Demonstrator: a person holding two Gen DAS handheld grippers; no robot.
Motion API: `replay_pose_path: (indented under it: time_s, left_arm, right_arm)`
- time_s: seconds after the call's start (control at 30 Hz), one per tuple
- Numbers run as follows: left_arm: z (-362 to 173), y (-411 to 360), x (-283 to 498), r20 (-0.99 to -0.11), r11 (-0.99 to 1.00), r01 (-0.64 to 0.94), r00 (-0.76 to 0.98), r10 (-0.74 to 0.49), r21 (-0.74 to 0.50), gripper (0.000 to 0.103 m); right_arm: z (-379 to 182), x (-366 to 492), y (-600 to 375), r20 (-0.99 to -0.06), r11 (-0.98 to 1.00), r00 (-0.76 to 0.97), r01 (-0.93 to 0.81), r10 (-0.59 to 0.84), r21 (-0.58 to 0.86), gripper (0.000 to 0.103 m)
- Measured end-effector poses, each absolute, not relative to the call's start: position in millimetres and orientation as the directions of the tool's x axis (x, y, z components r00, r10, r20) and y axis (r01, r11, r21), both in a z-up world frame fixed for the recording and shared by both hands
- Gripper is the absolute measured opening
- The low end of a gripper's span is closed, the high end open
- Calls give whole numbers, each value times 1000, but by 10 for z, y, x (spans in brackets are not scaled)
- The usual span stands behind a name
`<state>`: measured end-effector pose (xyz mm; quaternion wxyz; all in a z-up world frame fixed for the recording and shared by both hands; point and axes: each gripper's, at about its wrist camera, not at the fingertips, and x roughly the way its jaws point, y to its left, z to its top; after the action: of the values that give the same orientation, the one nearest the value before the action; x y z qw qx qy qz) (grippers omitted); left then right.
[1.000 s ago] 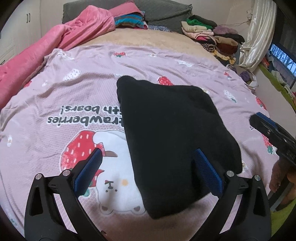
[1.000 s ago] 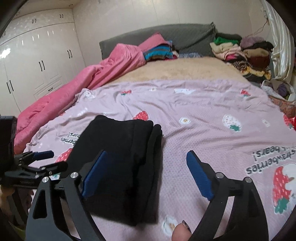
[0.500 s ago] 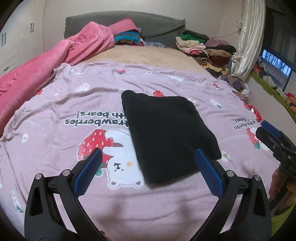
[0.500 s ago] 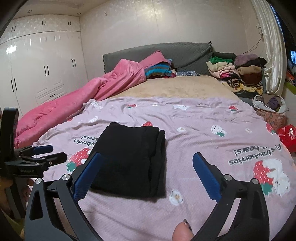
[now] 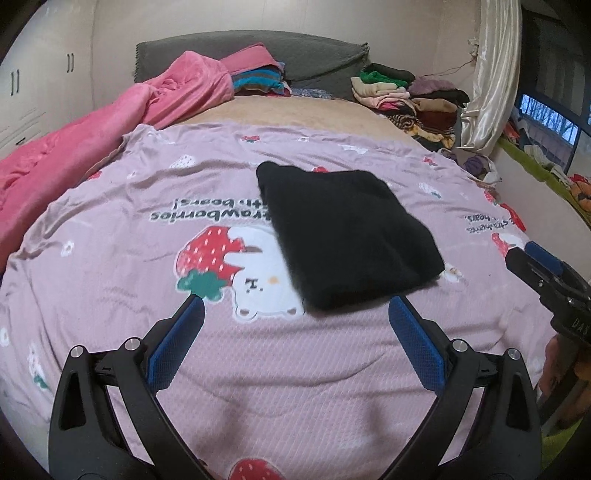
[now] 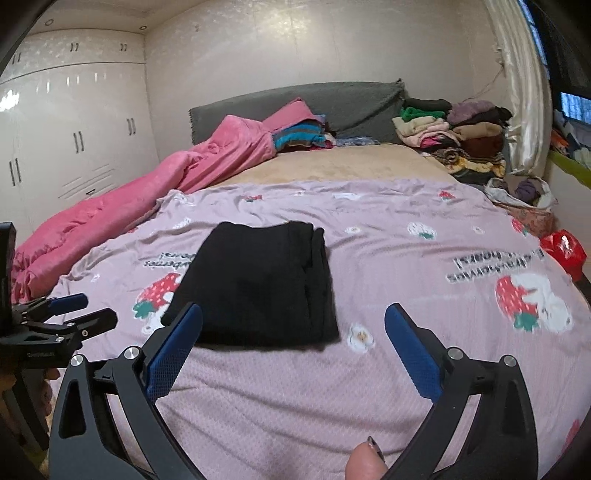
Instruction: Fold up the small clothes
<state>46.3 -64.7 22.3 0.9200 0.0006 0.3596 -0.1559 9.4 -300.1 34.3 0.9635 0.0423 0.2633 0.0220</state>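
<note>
Black garment (image 5: 347, 236) folded flat, seemingly knit, both tools (image 5: 295, 339) (image 6: 293, 341) released, empty.

Bedroom with pale textured walls (image 6: 295, 40) and a white built-in wardrobe (image 6: 74, 140) with dark handles along the left side. A bed with a grey covered headboard (image 6: 332, 103) carries a pink strawberry-print sheet (image 6: 406, 229) over a tan blanket (image 6: 351, 162), a bunched pink quilt (image 6: 147, 192) along its left edge and stacked folded laundry (image 6: 454, 129) at its far right corner. A cream satin curtain (image 5: 491, 81) hangs beside a dark-framed window (image 5: 546, 114) on the right wall, with recessed ceiling spots (image 6: 48, 22) above.
</note>
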Motion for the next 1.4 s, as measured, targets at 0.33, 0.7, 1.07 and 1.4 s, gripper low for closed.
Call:
replay_pose_path:
  time_s: [0.33, 0.7, 1.07, 1.4]
  left_arm:
    - [-182, -571, 335, -676, 957, 269, 685, -272, -112, 93]
    - [-316, -505, 301, -687, 958, 253, 672, -276, -137, 93]
    - [-295, -472, 287, -691, 965, 231, 678, -252, -125, 93]
    - [-281, -473, 264, -690, 966, 229, 681, -246, -119, 93]
  right_arm:
    - [-237, -144, -2863, -554, 996, 833, 66, -18, 66, 99]
    - [-414, -97, -2808, -605, 997, 795, 77, -45, 27, 99]
    - [-430, -96, -2791, -614, 997, 788, 79, -46, 27, 99]
    - [-408, -112, -2796, -607, 996, 793, 80, -48, 26, 99]
